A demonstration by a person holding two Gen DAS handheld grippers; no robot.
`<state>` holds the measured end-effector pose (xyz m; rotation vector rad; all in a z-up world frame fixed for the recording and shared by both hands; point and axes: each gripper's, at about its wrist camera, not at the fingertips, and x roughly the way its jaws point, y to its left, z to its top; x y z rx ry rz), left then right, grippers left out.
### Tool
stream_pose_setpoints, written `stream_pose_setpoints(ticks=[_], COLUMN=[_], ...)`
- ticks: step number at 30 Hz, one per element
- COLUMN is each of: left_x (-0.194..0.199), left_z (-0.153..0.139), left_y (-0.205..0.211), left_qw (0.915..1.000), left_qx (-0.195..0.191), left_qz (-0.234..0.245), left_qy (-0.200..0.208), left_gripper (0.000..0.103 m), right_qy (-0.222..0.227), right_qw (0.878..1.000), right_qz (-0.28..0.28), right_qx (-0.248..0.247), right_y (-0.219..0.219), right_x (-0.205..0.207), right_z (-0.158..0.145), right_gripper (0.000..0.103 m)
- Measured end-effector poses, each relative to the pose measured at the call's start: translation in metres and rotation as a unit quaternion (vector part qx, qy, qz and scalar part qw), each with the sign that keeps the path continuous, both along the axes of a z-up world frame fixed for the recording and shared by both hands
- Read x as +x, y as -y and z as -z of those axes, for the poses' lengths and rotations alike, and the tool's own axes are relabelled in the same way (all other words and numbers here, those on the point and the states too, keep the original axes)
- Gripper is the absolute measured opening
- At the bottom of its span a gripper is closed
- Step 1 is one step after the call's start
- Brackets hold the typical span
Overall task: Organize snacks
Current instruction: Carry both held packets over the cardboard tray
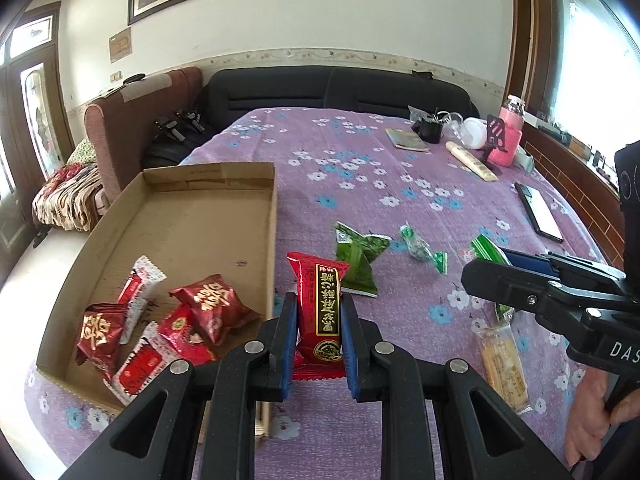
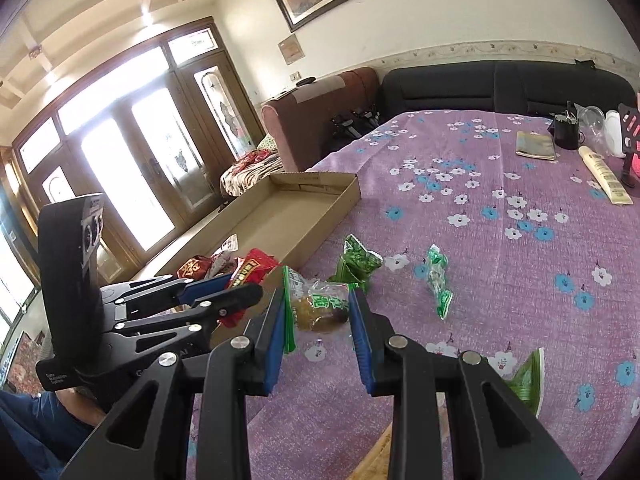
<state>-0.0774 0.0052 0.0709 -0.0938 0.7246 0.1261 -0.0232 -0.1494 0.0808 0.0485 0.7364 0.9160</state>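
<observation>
Left wrist view: your left gripper [image 1: 318, 316] is clamped on a red snack packet [image 1: 320, 316] with a black panel of gold Chinese characters, held just right of the cardboard tray [image 1: 256, 184] on the purple flowered surface [image 1: 360, 184]. Red packets [image 1: 172, 324] with gold characters lie in the tray's near corner. "DAS" reads on your right gripper's body. Right wrist view: your right gripper [image 2: 318, 312] is clamped on a clear packet with green print [image 2: 320, 308]; its characters are too blurred to read.
</observation>
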Motion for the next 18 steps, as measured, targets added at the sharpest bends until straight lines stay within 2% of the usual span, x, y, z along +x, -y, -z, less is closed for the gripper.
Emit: stream_pose_setpoints(ticks=[10,18], left_x=[-0.010,-0.016], left_z=[-0.006,-0.007], left_y=[-0.031,-0.060], left_qw=[0.9994,0.9975], left_qx=[-0.014,-0.020], left_qz=[-0.027,-0.064], left_qy=[0.015,0.023], left_gripper=[0.020,0.020], right_qy=[-0.005,-0.006], right_qw=[1.000,0.999], right_qz=[-0.022,-0.037], right_qx=[-0.006,-0.014], right_y=[-0.030,-0.085], right_x=[-0.008,-0.009], right_z=[-0.013,-0.021], right_gripper=[0.030,0.030])
